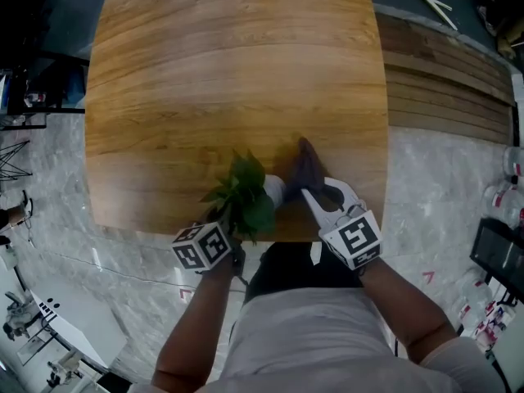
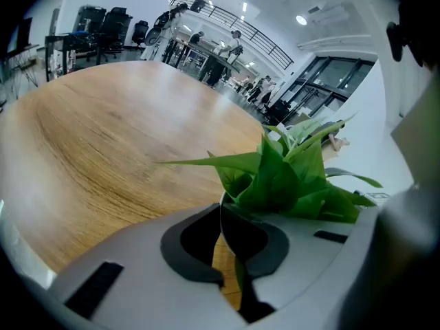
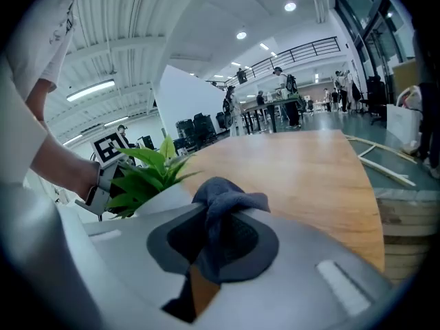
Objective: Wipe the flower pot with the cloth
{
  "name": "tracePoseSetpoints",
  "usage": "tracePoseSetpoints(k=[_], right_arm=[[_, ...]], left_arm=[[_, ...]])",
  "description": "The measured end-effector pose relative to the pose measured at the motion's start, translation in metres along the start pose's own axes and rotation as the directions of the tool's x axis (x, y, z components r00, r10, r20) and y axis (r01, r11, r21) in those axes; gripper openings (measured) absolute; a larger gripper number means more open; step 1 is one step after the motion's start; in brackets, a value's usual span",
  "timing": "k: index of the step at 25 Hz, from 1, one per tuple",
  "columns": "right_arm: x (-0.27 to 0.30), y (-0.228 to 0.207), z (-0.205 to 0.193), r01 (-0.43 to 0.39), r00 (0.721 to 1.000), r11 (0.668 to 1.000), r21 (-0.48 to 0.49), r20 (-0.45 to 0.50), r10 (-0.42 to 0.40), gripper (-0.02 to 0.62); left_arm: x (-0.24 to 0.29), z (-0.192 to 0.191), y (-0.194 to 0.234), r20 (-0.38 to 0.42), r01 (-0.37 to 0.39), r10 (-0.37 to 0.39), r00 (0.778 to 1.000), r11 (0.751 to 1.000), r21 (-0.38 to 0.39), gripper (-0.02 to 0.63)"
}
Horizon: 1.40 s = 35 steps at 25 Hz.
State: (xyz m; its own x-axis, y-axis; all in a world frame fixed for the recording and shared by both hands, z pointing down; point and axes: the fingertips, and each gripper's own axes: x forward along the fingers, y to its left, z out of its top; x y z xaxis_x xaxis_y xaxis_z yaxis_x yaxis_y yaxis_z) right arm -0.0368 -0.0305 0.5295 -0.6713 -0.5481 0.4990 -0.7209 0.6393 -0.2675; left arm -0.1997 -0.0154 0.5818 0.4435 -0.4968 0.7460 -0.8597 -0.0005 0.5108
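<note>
At the 6 o'clock edge of a broad wooden table (image 1: 229,72), a person in a pale shirt (image 1: 327,334) leans over the work with a two-jaw gripper in each hand. The rest of the tabletop, out to 12 o'clock, carries nothing else that can be seen.

A leafy green plant (image 1: 244,196) fills the flower pot (image 1: 275,190), which stands upright just inside the near edge. The left gripper (image 2: 223,243) comes in from the pot's 7 o'clock, and its jaws stand narrow, pinched on the pot's thin rim, so the pot looks steadied for cleaning. The right gripper (image 3: 213,243) reaches in from 5 o'clock, its jaws clamped on a bunched dark grey cloth (image 3: 223,205).

Seen from the head view, the cloth sits at the pot's 2 o'clock, right beside its white wall. Whether fabric and pot actually touch cannot be told from any view.

Judged from how things lie, the preparation is complete: cloth in grip, pot held. The wiping itself seems barely begun, if at all. No side of the pot shows signs of having been cleaned, and the whole wall remains to be gone over.
</note>
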Motion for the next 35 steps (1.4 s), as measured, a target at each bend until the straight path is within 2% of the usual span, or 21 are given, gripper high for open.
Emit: tracePoseSetpoints(k=[5,10,15,19,25,28,31,35], right_arm=[[-0.019,-0.005,0.023,0.021,0.999,0.999,-0.028,0.039,-0.020,0.032],[-0.044,-0.017,0.029,0.063,0.997,0.998,-0.020,0.047,-0.062,0.032],[-0.067,-0.026,0.034,0.101,0.994,0.995,-0.011,0.050,-0.101,0.032],[-0.083,-0.028,0.044,0.129,0.990,0.992,-0.015,0.063,-0.128,0.032],[-0.111,-0.023,0.085,0.150,0.985,0.988,-0.038,0.097,-0.146,0.032],[-0.126,-0.012,0.110,0.155,0.981,0.986,-0.062,0.126,-0.146,0.032],[-0.140,0.000,0.129,0.158,0.976,0.984,-0.077,0.161,-0.144,0.032],[-0.150,0.010,0.162,0.133,0.969,0.985,-0.111,0.221,-0.106,0.032]], left_arm=[[-0.001,0.005,-0.015,0.008,0.017,-0.017,1.000,1.000,0.003,0.017],[0.001,0.005,-0.035,0.006,0.034,-0.034,0.999,0.999,0.023,0.018],[0.003,0.001,-0.049,-0.010,0.054,-0.054,0.998,0.998,0.008,0.020],[0.004,0.003,-0.059,-0.014,0.063,-0.063,0.998,0.998,0.020,0.046],[-0.010,0.012,-0.068,-0.002,0.073,-0.072,0.997,0.997,0.024,0.063],[-0.030,0.025,-0.077,0.029,0.088,-0.089,0.996,0.995,0.042,0.064],[-0.053,0.043,-0.092,0.095,0.105,-0.111,0.989,0.992,0.064,0.064],[-0.089,0.086,-0.124,0.218,0.122,-0.148,0.965,0.984,0.128,0.064]])
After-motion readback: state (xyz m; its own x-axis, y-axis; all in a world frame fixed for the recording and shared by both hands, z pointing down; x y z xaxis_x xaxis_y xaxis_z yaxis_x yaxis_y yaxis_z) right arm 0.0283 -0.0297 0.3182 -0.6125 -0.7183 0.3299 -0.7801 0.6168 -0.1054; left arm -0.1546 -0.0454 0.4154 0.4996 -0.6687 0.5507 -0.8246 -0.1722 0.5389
